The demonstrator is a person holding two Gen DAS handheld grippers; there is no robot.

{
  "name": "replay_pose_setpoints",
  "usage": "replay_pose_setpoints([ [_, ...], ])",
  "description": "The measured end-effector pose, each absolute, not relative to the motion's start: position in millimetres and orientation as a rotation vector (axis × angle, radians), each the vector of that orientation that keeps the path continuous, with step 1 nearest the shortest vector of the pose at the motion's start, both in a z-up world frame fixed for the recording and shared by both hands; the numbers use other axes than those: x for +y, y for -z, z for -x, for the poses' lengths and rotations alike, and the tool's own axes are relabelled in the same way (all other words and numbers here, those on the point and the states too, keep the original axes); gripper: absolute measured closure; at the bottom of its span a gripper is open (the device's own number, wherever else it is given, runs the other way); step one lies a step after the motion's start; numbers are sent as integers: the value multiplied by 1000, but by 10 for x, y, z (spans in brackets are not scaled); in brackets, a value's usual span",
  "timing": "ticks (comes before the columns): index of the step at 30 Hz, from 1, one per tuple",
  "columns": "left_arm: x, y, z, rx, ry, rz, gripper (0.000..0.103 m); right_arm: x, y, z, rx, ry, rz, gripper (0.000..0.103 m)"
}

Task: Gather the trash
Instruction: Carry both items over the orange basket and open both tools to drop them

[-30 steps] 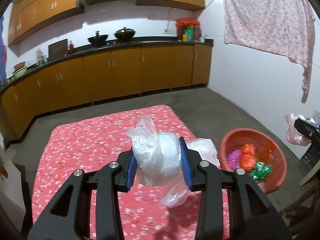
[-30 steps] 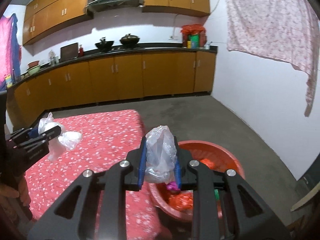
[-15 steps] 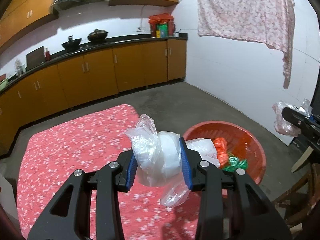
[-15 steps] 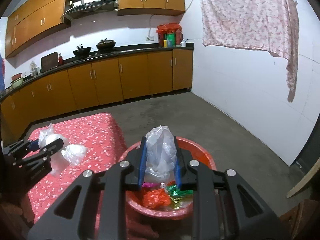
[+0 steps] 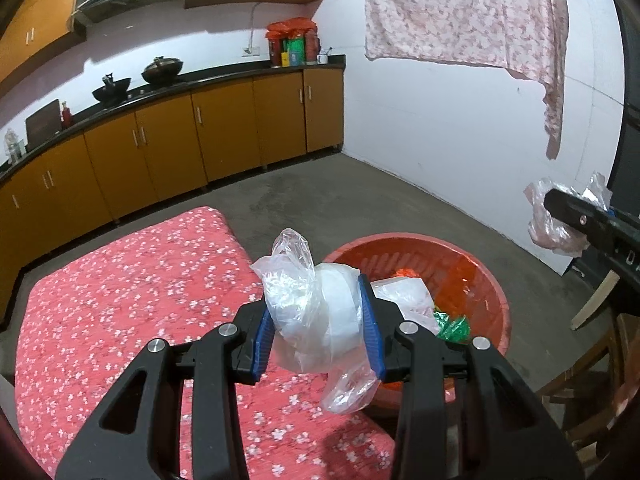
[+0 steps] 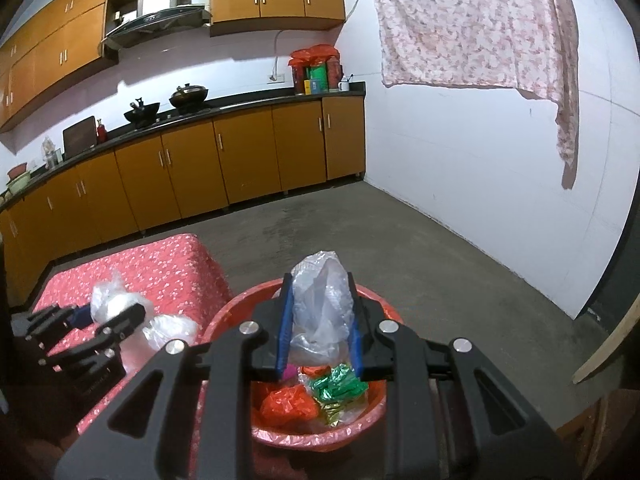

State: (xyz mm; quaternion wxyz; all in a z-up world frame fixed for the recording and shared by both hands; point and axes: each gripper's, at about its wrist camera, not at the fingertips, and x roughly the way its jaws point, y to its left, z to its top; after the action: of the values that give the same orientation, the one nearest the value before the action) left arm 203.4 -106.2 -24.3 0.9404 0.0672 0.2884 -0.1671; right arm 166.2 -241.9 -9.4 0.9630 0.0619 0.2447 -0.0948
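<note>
Left gripper (image 5: 318, 322): jaws clamped on a clear bag (image 5: 316, 312) wrapped round a white roll; blue pads (image 5: 371, 328) pressed against both sides, loose tail of film hanging below the jaws. Held above the edge of a table under a red floral cloth (image 5: 120, 300), just beside the rim of a red basin (image 5: 480, 276). Seen in the right wrist view as a black frame at lower left, left gripper (image 6: 108, 320), same bag (image 6: 116, 304) bulging between its fingers over the cloth (image 6: 168, 264).

Right gripper (image 6: 320, 320): jaws narrow, clamped on a 2nd clear bag (image 6: 320, 308), crumpled and standing upright between the blue pads (image 6: 285, 320). Positioned directly over the basin (image 6: 376, 404), pointing down at a slant. Seen in the left wrist view at the right edge, right gripper (image 5: 568, 216), its bag (image 5: 552, 232) showing pinkish against the white wall.

Basin: on the grey concrete floor (image 6: 400, 232), touching or nearly touching the table corner; exact contact not clear. Contents: an orange bag (image 6: 286, 400), a green foil wrapper (image 6: 340, 386), a scrap of magenta (image 6: 289, 371) partly hidden behind the right pad, and more clear film.

Background: orange cabinets (image 6: 192, 172) under a black counter, 2 dark pots (image 6: 188, 94) on the stove, a floral sheet (image 6: 480, 28) hung on the wall.
</note>
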Motion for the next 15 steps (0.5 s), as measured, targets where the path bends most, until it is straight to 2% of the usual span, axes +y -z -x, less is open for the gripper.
replay_pose_setpoints([
  [15, -1324, 466, -2266, 629, 400, -144, 64, -2628, 213, -1900, 488, 190, -200, 79],
])
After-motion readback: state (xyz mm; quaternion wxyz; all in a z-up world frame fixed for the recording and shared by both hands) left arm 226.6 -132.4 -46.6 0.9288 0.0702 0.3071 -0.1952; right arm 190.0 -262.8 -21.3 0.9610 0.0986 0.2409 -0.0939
